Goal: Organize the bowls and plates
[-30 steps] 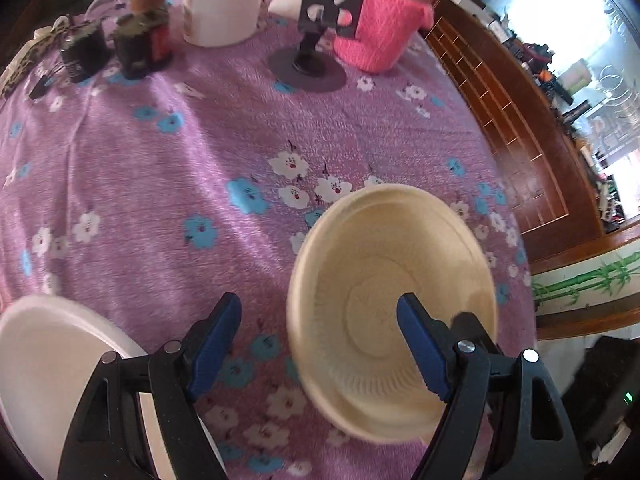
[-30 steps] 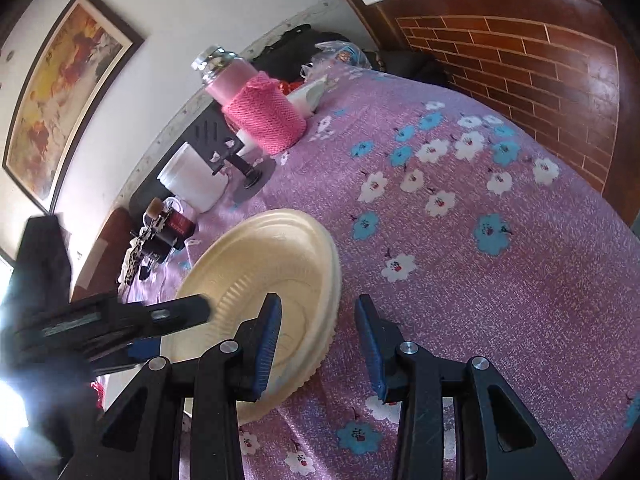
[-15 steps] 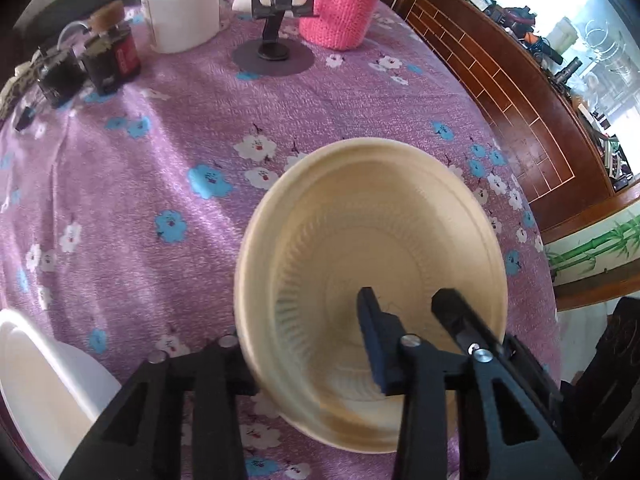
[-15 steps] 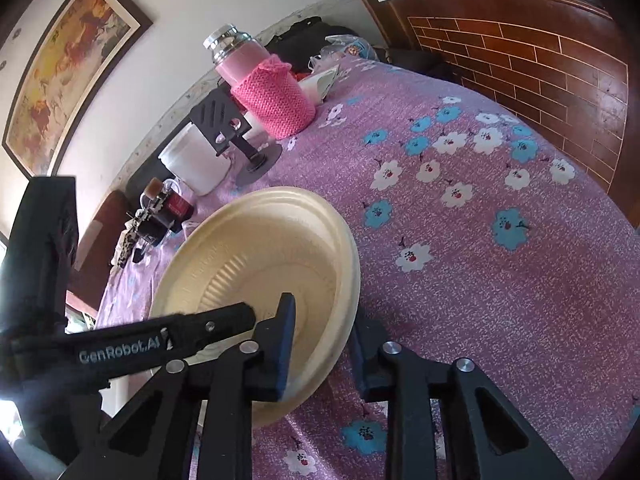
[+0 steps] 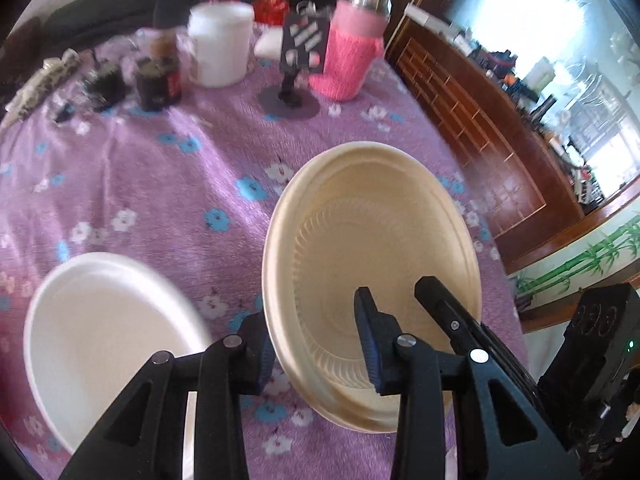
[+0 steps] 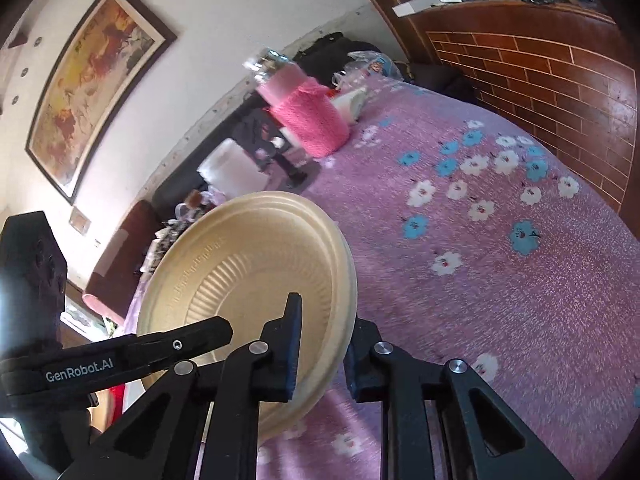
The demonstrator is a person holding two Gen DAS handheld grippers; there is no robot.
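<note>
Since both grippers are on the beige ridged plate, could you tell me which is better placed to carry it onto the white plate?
Left, probably. The left gripper clamps the beige ridged plate on the rim nearest the white round plate. The right gripper grips the opposite rim, farther away.

A beige ribbed bowl (image 5: 372,264) is tilted, its rim off the purple flowered cloth (image 5: 160,184), pinched at two near spots. A white plate (image 5: 104,336) lies flat to its left, apart.
</note>
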